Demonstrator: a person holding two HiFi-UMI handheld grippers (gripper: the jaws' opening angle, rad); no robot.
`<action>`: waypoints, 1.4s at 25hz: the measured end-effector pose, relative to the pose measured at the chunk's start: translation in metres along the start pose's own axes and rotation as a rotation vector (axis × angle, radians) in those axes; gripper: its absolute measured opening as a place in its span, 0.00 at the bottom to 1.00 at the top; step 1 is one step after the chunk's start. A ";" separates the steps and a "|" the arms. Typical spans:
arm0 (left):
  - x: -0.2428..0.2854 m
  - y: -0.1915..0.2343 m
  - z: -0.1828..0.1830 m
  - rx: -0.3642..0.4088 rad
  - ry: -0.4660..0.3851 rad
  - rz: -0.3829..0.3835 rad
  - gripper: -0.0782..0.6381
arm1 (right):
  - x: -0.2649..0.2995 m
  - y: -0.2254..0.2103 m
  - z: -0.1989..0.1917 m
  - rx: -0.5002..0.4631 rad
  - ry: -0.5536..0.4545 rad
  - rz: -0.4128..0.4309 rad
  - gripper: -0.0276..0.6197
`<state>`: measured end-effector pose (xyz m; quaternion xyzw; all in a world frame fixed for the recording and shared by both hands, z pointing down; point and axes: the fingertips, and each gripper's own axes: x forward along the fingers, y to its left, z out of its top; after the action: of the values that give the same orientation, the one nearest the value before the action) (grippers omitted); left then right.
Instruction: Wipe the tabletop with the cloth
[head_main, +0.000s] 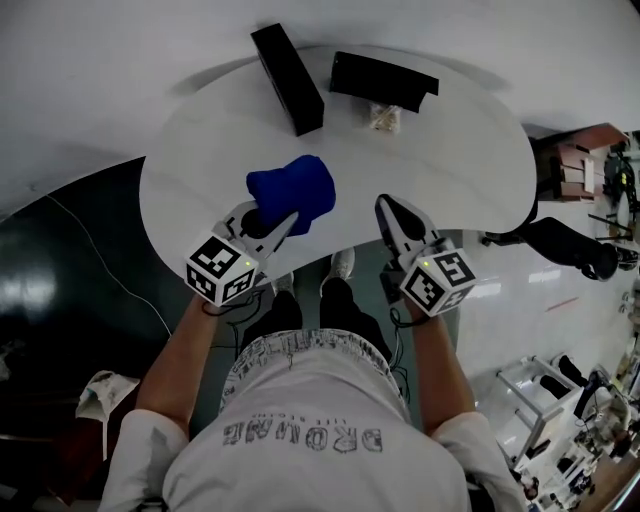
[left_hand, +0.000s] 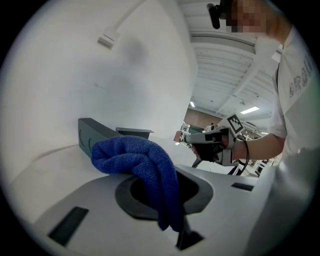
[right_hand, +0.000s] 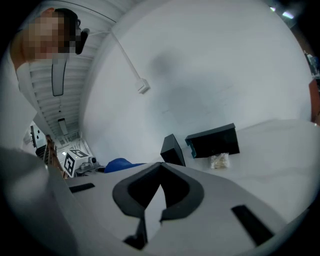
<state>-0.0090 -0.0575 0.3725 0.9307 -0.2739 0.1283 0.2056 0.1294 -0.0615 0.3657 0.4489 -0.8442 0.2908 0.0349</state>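
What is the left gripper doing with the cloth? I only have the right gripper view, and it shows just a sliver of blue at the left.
Observer: The left gripper is shut on the blue cloth; one fold hangs down between its jaws.
Operator: Where is the cloth over the table?
Observer: The head view puts it over the near left part of the tabletop, in front of the long black box and apart from it.
Operator: Is my right gripper clear of it?
Observer: Yes. The right gripper is over the table's near edge, to the cloth's right, with bare tabletop between them.
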 end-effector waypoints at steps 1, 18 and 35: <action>-0.006 0.003 0.003 -0.003 -0.010 0.004 0.20 | 0.002 0.004 0.001 -0.006 0.001 0.004 0.05; -0.078 0.039 0.033 -0.024 -0.127 0.099 0.20 | 0.031 0.063 0.029 -0.084 -0.016 0.084 0.05; -0.096 0.054 0.035 -0.055 -0.161 0.148 0.20 | 0.047 0.077 0.026 -0.091 0.013 0.127 0.05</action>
<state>-0.1137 -0.0712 0.3248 0.9094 -0.3608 0.0604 0.1982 0.0466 -0.0770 0.3240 0.3907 -0.8831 0.2564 0.0422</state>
